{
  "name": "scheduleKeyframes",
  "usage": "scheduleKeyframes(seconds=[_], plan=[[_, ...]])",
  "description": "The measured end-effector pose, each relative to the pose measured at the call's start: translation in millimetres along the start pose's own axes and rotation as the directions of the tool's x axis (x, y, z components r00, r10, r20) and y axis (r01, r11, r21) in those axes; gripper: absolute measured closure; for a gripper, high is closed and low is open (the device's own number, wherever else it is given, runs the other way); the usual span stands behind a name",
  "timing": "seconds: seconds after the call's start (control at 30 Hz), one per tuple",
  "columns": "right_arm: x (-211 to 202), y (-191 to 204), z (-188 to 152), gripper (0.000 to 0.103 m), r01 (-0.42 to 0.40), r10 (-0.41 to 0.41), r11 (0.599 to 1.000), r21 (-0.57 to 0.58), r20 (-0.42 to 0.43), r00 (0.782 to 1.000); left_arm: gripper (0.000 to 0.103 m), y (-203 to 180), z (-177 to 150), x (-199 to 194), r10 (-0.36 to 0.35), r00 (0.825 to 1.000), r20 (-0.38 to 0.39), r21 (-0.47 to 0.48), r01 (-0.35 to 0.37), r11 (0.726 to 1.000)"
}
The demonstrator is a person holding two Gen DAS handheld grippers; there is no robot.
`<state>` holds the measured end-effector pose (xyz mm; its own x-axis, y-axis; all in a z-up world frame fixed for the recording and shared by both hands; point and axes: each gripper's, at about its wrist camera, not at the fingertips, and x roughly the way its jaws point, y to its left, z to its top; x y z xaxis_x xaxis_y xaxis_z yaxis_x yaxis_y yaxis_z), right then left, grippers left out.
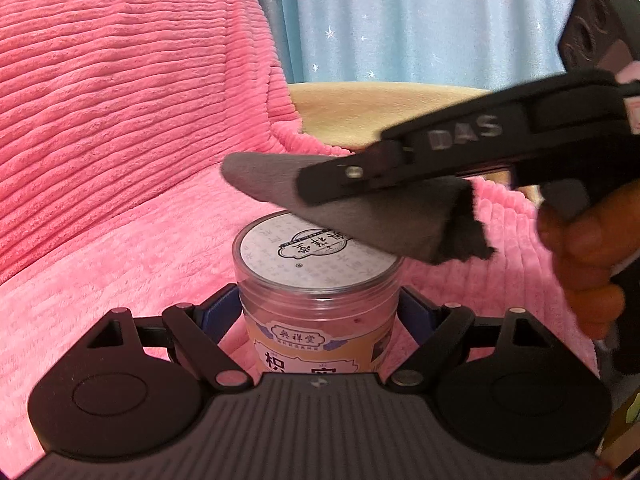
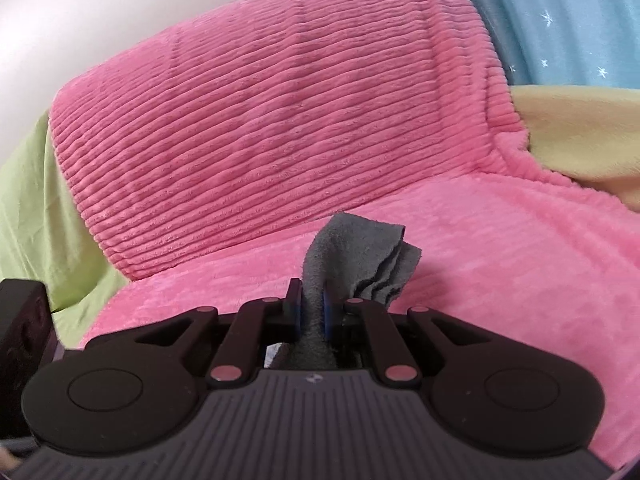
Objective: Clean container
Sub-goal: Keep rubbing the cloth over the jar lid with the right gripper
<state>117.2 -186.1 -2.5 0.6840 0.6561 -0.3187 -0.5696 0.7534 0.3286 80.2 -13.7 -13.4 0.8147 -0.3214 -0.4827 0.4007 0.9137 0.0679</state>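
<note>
Two grippers are working over a pink blanket point(image 1: 120, 120). In the left wrist view, the left gripper point(image 1: 320, 304) is clamping a clear jar point(image 1: 318, 300) by its sides, its blue-padded fingers point(image 1: 218, 308) pressing against the wall just under the lid point(image 1: 316, 252). That jar is standing upright above the blanket, with a printed label facing the camera. Coming in over the jar from the right, the right gripper point(image 1: 320, 188) is pinching a folded grey cloth point(image 1: 376, 224), whose lower edge is lying over the far right part of the lid; whether it is touching is unclear. A hand point(image 1: 580, 256) is gripping the handle right of the jar. In the right wrist view, the right gripper point(image 2: 312, 312) is nipping the cloth point(image 2: 356, 256) tightly, folds fanning out beyond.
</note>
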Motion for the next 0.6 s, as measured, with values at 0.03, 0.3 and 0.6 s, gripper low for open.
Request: scheduleKeyframes(seconds=[0.03, 0.3, 0.6], plan=[[-1, 2, -1, 0.096, -0.008, 0.008, 1.000, 0.000, -0.004, 1.000, 0.018, 0, 0, 0, 0.000, 1.000, 0.000, 0.001, 0.000, 1.000], [-10, 15, -7, 0.096, -0.070, 0.070, 0.998, 0.001, -0.034, 0.997, 0.018, 2, -1, -1, -0.001, 1.000, -0.006, -0.015, 0.001, 1.000], [-1, 21, -7, 0.097, -0.061, 0.061, 0.998, -0.028, -0.023, 0.998, 0.018, 1, 0, 1, 0.005, 1.000, -0.007, -0.013, -0.005, 1.000]])
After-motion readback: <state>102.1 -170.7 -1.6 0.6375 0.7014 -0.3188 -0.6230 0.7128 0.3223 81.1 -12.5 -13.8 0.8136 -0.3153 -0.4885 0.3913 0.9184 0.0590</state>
